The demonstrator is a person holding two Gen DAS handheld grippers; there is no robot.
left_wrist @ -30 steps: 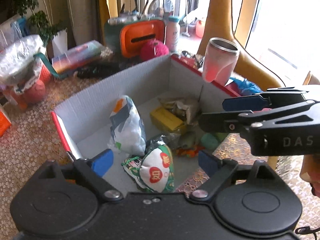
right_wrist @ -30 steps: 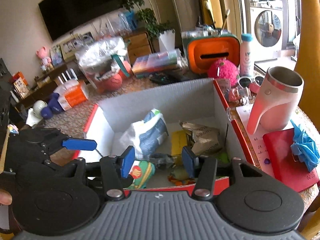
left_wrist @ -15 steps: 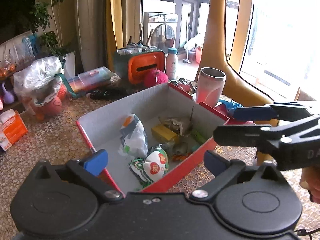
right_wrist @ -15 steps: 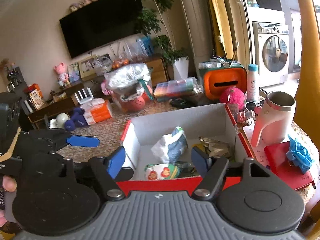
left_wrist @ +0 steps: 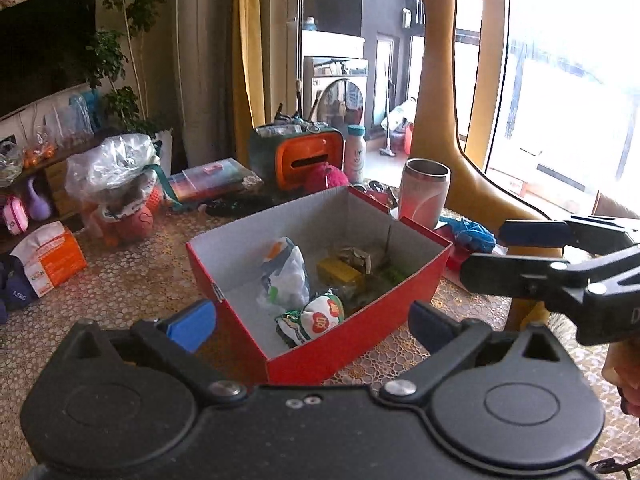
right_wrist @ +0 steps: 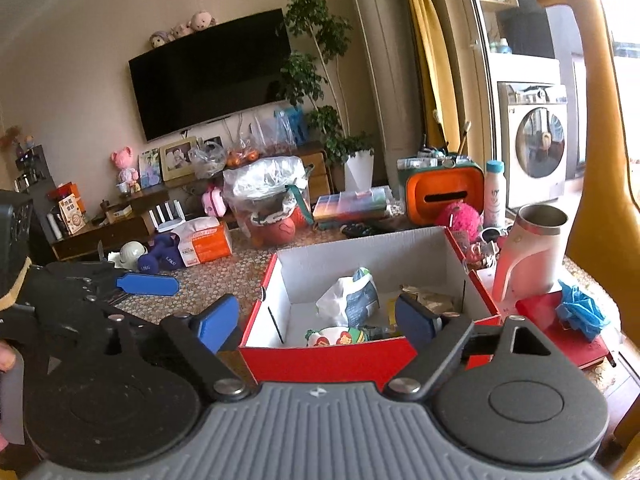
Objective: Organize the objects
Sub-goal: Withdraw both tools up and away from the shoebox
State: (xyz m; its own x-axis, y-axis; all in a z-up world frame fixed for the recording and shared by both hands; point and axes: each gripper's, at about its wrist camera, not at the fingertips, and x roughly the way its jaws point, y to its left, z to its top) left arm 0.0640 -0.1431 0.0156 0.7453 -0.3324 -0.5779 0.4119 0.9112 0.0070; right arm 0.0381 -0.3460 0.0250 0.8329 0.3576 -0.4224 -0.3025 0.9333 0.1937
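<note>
An open red cardboard box (left_wrist: 352,340) with a grey inside stands on the patterned table; it also shows in the right wrist view (right_wrist: 328,354). In it lie a white plastic bag (left_wrist: 286,276), a white-and-red pouch (left_wrist: 318,318), a yellow packet (left_wrist: 338,272) and crumpled wrappers. My left gripper (left_wrist: 310,322) is open and empty, held back from the box's near corner. My right gripper (right_wrist: 316,318) is open and empty, just before the box's near wall. Each gripper appears at the edge of the other's view.
A pink steel tumbler (left_wrist: 424,192) stands right of the box, beside a red notebook (right_wrist: 560,332) with a blue scrunchie (right_wrist: 580,314). An orange tissue holder (left_wrist: 310,158), a pink pompom (right_wrist: 458,218), a bottle (left_wrist: 355,152) and a bagged basket (left_wrist: 116,180) stand behind. A giraffe figure (left_wrist: 448,100) rises at the right.
Both grippers have pulled up and back from the box, which now looks smaller and farther. Both stay open and empty. The box's contents have not moved.
</note>
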